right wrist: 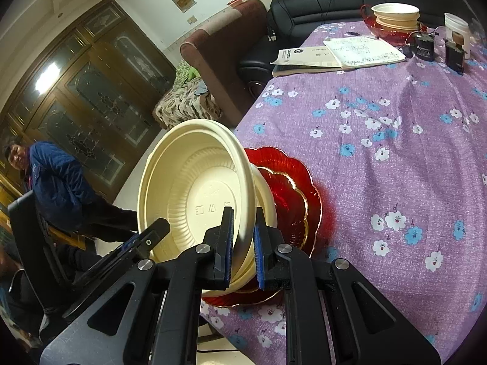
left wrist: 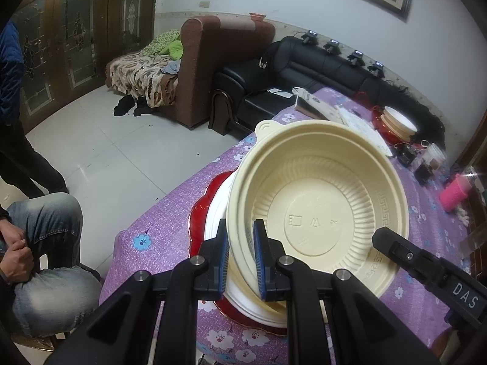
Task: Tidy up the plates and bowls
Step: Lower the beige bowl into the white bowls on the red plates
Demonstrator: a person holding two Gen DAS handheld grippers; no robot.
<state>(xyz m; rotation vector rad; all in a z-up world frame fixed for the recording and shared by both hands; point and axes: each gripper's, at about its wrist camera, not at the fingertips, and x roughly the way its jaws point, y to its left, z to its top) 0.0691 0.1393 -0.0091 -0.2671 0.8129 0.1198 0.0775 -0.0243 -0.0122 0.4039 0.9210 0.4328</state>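
Both grippers were clamped on one cream plastic bowl (left wrist: 316,210): the left gripper (left wrist: 240,258) pinched its near rim, the right gripper (right wrist: 243,243) the opposite rim. The bowl sat tilted between the jaws, over a scalloped red glass plate (right wrist: 292,200). Thin, ribbed and light, it looked flexible and probably slippery, so the stiffer rolled rim seemed the best hold.

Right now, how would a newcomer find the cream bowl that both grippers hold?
Start at the purple flowered tablecloth and go to its near edge, where a red scalloped plate lies. The cream bowl is tilted above it, pinched at opposite rims; the other cream bowls sit stacked at the far end.
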